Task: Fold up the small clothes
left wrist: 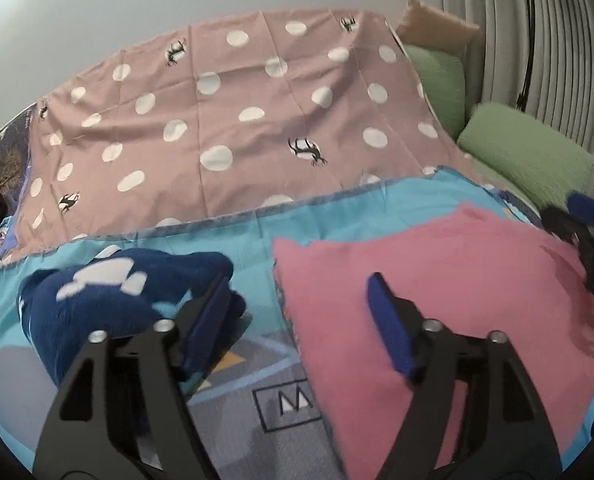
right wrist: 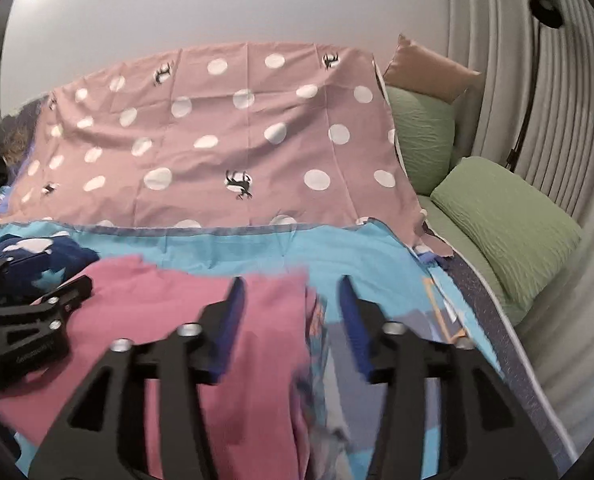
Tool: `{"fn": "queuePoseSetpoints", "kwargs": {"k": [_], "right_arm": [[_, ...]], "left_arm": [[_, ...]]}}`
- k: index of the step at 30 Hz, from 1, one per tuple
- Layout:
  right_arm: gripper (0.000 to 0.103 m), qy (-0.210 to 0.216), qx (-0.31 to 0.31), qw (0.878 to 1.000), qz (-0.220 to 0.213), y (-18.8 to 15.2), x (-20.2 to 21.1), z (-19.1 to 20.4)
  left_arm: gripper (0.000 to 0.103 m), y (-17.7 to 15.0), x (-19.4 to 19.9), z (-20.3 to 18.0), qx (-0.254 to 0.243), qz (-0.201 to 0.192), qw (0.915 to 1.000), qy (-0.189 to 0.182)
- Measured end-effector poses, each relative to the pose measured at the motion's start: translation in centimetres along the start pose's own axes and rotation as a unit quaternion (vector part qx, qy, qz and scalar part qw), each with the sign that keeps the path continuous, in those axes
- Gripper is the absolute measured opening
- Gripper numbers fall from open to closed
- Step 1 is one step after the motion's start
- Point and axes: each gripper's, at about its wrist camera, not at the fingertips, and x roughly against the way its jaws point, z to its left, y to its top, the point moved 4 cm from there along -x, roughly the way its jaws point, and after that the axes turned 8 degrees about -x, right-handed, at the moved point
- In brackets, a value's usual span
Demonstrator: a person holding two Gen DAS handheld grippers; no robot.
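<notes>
You are holding both grippers over a bed. The left gripper (left wrist: 301,292) is standing with its jaws wide apart, and nothing is between them: its right finger is hanging over the left part of the pink cloth (left wrist: 437,280), and its left finger is in front of the dark blue garment (left wrist: 109,296) with white patches. I cannot tell if the pads are touching any fabric.

The right gripper (right wrist: 291,304) is standing with its jaws about half apart, over the right edge of the pink cloth (right wrist: 157,320). The edge is lying under the gap, but the pads are not pressing on it.

The pink cloth is lying flat on the light blue sheet (left wrist: 357,208), near you. The dark blue garment is lying crumpled just beside it, on its left. Behind them a pink dotted sheet (left wrist: 225,120) is covering the far part of the bed, and green pillows (right wrist: 505,216) are resting at the right side.
</notes>
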Motion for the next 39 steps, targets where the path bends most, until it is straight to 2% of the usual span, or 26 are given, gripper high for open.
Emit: {"fn": "queuePoseSetpoints", "kwargs": {"k": [2, 4, 7, 9, 12, 13, 16, 17, 20, 23, 28, 32, 36, 39], "right_arm": [[0.054, 0.005, 0.009, 1.000, -0.009, -1.9, 2.0, 0.3], [0.055, 0.000, 0.018, 1.000, -0.018, -3.1, 3.5, 0.2], [0.055, -0.006, 0.032, 0.999, -0.027, -4.8, 6.5, 0.1], [0.055, -0.015, 0.040, 0.999, -0.024, -5.7, 8.2, 0.4], [0.061, 0.025, 0.029, 0.999, -0.005, -7.1, 11.6, 0.8], [0.068, 0.033, 0.024, 0.999, -0.005, -7.5, 12.7, 0.9], [0.102, 0.042, 0.008, 0.999, -0.007, -8.7, 16.4, 0.9], [0.102, 0.045, 0.000, 0.999, -0.005, -9.1, 17.5, 0.8], [0.102, 0.039, -0.034, 0.999, 0.001, -10.1, 20.8, -0.2], [0.102, 0.044, -0.057, 0.997, 0.008, -10.9, 23.8, -0.8], [0.102, 0.020, -0.041, 0.999, 0.015, -12.5, 28.6, -0.9], [0.102, 0.039, -0.047, 0.998, 0.017, -14.0, 32.4, -1.0], [0.102, 0.026, -0.044, 0.999, 0.004, -15.2, 35.5, -1.3], [0.102, 0.032, -0.048, 0.998, -0.004, -15.9, 37.4, -1.4]], "left_arm": [[0.079, -0.9, 1.1, 0.4, 0.017, -0.003, 0.9996, -0.021], [0.081, -1.5, 2.5, 0.8, 0.035, -0.011, 0.9990, -0.026], [0.086, -2.5, 6.0, 0.3, 0.037, -0.023, 0.9980, -0.046], [0.093, -3.3, 8.9, -0.2, 0.026, -0.041, 0.9981, -0.038], [0.101, -4.7, 13.5, -0.9, -0.003, -0.073, 0.9971, 0.018], [0.101, -5.2, 14.7, -1.0, -0.003, -0.078, 0.9967, 0.023], [0.101, -7.0, 17.9, -1.1, 0.023, -0.065, 0.9976, 0.006], [0.101, -7.8, 19.2, -1.3, 0.034, -0.059, 0.9976, -0.007], [0.101, -9.4, 22.3, -1.6, 0.051, -0.057, 0.9970, -0.013], [0.101, -10.9, 25.6, -2.6, 0.046, -0.053, 0.9974, -0.019], [0.101, -12.4, 31.3, -4.7, 0.026, -0.069, 0.9970, -0.020], [0.101, -13.7, 35.4, -6.0, 0.019, -0.076, 0.9965, -0.027], [0.101, -15.2, 38.8, -6.8, 0.015, -0.090, 0.9955, -0.026], [0.101, -16.1, 40.9, -7.4, 0.011, -0.099, 0.9947, -0.025]]}}
